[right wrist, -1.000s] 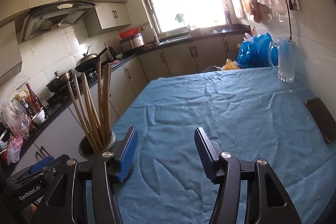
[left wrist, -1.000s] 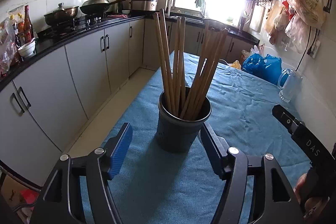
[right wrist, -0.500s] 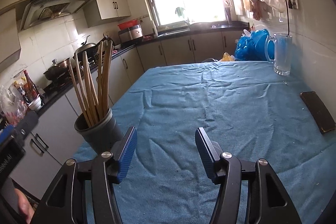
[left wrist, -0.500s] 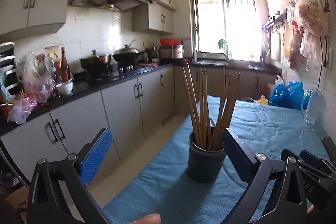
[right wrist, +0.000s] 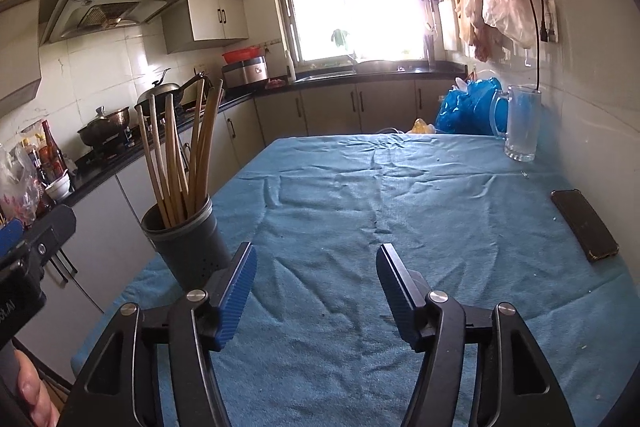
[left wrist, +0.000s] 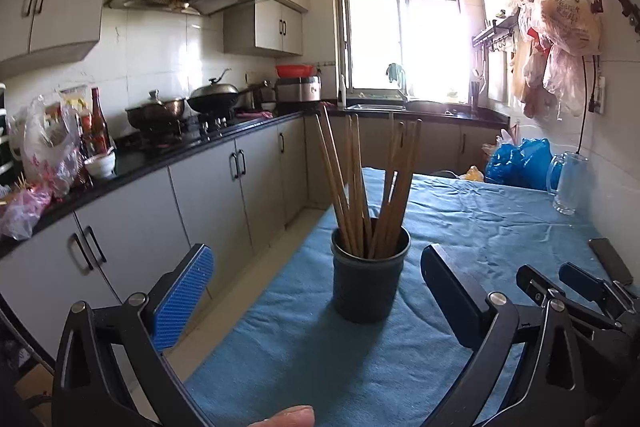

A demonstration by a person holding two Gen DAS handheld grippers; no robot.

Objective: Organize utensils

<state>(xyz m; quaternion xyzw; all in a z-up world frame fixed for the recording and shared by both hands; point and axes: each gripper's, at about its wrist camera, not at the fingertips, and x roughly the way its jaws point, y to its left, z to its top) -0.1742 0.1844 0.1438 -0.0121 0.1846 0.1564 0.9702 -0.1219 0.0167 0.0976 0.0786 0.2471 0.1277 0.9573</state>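
A dark round holder (left wrist: 370, 287) stands on the blue tablecloth (left wrist: 480, 227) near the table's left edge, with several long wooden chopsticks (left wrist: 360, 187) upright in it. My left gripper (left wrist: 315, 251) is wide open just short of the holder, one finger on each side and neither touching it. In the right wrist view the holder (right wrist: 188, 243) and chopsticks (right wrist: 180, 155) sit left of my right gripper (right wrist: 316, 251). Its jaws are opening over bare cloth with nothing between them. The right gripper (left wrist: 580, 283) also shows at the left view's right edge.
A glass mug (right wrist: 518, 127) and a blue plastic bag (right wrist: 468, 107) stand at the table's far right. A dark phone (right wrist: 584, 229) lies by the wall. The table edge drops to the floor and cabinets (left wrist: 224, 195) on the left. A fingertip (left wrist: 284, 417) shows at the bottom.
My left gripper's jaws have spread much wider, and it has drawn back from the holder and tipped upward. My right gripper has shifted toward the holder, its jaws a little wider.
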